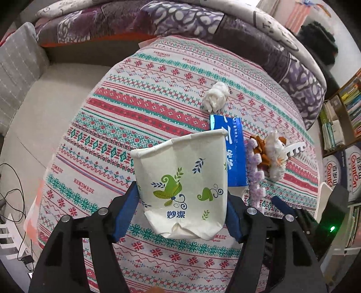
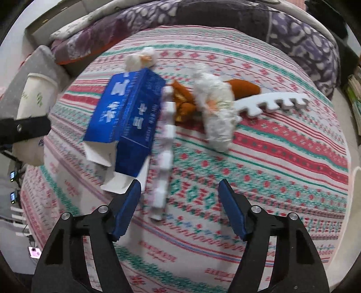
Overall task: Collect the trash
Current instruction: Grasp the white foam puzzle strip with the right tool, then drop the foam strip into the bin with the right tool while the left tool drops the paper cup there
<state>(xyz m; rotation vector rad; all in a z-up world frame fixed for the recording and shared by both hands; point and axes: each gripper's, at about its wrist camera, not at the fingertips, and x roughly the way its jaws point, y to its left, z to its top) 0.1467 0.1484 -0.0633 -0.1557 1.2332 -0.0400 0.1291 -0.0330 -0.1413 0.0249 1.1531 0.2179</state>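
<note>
My left gripper (image 1: 182,216) is shut on a squashed white paper cup (image 1: 180,184) with green leaf print, held above the patterned tablecloth (image 1: 140,108); the cup also shows in the right wrist view (image 2: 33,94). My right gripper (image 2: 179,198) is open and empty, low over the cloth. Ahead of it lie a blue carton (image 2: 130,117) with open flaps, a purple foam strip (image 2: 164,146), crumpled white tissue (image 2: 216,110), brown peel (image 2: 243,88) and a white toothed foam piece (image 2: 275,101). A tissue ball (image 1: 215,97) lies farther back.
A sofa with a purple patterned blanket (image 1: 180,20) runs behind the table. A grey cushion (image 1: 18,74) is at the left. Bookshelves (image 1: 345,106) and boxes stand at the right. Cables (image 1: 11,180) lie on the floor at the left.
</note>
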